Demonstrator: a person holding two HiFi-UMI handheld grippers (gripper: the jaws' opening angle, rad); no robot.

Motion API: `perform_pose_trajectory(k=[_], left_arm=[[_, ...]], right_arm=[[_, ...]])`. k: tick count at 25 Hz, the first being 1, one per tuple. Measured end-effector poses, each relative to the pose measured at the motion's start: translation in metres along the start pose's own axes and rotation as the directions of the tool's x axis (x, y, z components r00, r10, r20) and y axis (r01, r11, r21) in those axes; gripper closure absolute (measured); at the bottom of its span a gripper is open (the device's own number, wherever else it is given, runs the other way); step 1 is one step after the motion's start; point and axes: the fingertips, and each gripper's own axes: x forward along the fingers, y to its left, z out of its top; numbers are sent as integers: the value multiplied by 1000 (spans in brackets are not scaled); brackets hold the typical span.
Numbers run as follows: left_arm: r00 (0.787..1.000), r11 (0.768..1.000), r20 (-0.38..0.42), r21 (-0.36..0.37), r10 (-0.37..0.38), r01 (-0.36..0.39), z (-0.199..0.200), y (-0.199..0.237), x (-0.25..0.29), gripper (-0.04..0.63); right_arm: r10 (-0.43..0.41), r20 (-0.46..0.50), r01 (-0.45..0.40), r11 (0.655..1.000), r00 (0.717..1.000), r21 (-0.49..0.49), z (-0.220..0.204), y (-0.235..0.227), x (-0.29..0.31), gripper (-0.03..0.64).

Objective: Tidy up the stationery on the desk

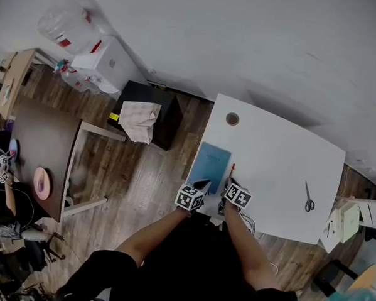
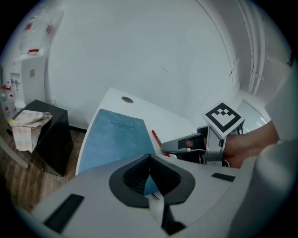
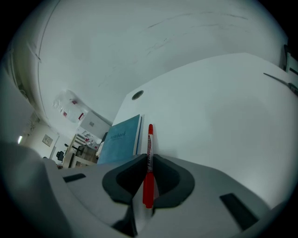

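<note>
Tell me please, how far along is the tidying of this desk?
Done: nothing looks finished yet; no item has been put away. In hand: the right claw is closed on the red pen, just beside the blue notebook, and the left claw is closed on the notebook's near corner. Left: the scissors lie alone on the right part of the desk, untouched, so the items are not yet gathered.
</note>
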Motion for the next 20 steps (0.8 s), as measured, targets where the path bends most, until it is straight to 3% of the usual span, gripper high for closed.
perform_pose_trajectory(k=[16,20], left_arm=[[1000,1000,8,4,0,0,-4,4,-10,581],[1000,1000,6,0,1,-1,-7,0,-10,581]], right_arm=[[12,-50,-16,997,999,-79,-8,15,7,555],[10,-58,-13,999,998,-52,-6,9,6,555]])
